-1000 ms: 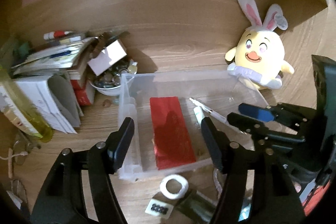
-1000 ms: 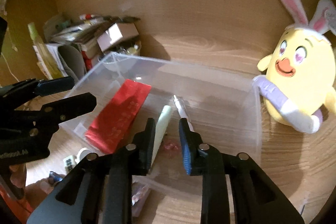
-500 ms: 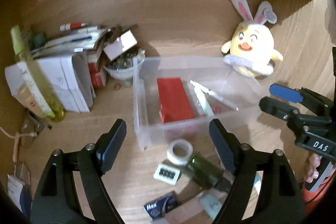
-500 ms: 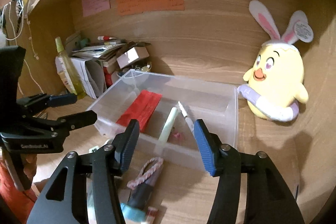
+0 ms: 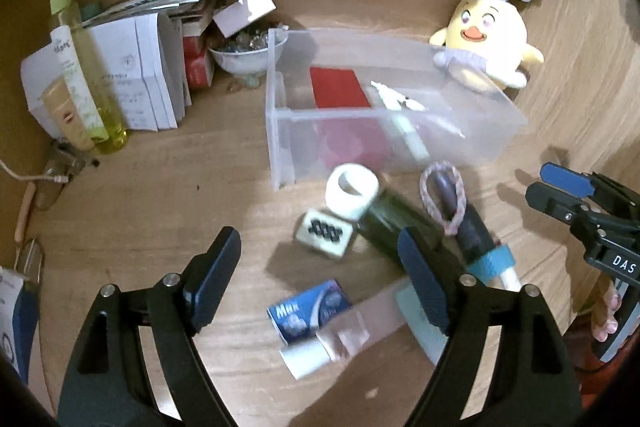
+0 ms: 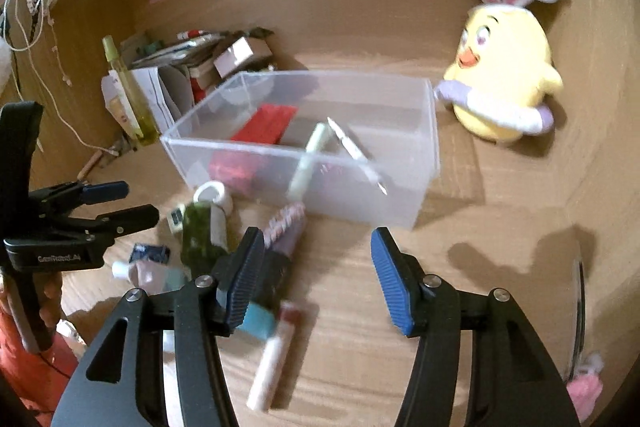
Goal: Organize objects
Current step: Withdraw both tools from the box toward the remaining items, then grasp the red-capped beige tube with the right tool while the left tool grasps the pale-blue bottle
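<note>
Both grippers have pulled back from the clear bin since a second ago, when the right fingers were narrowed inside it over the pale tube and the white pen; the loose clutter in front of the bin has come into view.

Taking the bin as landmark, left to right: well to its left stand a yellow-green bottle and a stack of papers, with a white bowl just off its back-left corner. Inside lie a red packet, then the pale tube and the pen. In front of it, on the wooden surface, sit a white tape roll, a small white block with black print, a dark green bottle and a dark tube with a braided cord loop around it. Nearer the camera lies a blue packet. At the bin's back-right corner sits a yellow bunny-eared plush.

The left gripper is spread wide and holds nothing; the printed block and blue packet lie between its fingers, apparently below them. The right gripper, to the bin's front right, is also wide apart and empty, the dark tube passing behind its left finger.
</note>
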`<act>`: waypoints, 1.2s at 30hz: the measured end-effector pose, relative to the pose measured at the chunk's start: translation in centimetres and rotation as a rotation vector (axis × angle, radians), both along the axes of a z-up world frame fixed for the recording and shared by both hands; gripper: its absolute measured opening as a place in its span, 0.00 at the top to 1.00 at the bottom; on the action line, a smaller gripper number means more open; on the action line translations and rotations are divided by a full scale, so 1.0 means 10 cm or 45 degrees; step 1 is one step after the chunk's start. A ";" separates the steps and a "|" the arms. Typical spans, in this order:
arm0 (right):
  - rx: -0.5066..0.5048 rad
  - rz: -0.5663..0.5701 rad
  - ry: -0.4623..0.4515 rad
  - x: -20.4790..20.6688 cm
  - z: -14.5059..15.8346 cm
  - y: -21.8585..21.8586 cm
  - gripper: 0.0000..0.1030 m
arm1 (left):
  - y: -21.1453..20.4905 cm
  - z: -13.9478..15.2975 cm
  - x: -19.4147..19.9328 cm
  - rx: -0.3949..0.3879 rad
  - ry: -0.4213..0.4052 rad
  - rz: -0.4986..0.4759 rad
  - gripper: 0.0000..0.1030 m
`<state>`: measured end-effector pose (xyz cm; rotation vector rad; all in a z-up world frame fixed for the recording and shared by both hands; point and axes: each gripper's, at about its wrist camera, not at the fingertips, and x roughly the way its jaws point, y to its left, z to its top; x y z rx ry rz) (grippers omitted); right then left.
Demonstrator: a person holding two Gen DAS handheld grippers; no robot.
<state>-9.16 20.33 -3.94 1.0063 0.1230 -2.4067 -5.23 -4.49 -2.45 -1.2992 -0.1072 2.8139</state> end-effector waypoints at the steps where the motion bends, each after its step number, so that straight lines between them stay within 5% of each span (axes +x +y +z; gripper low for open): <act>1: 0.006 0.003 -0.011 0.03 -0.04 0.02 0.49 | 0.02 -0.01 0.03 0.001 -0.002 -0.003 0.21; 21: 0.087 0.057 -0.101 0.39 -0.51 -0.07 0.50 | 0.48 -0.21 0.36 -0.004 -0.019 -0.052 0.21; 32: 0.070 0.061 -0.092 0.42 -0.51 -0.02 0.86 | 0.60 -0.12 0.46 0.003 0.019 -0.089 0.27; 36: 0.069 0.042 -0.081 0.43 -0.52 0.03 0.86 | 0.66 -0.23 0.43 0.009 -0.027 -0.109 0.35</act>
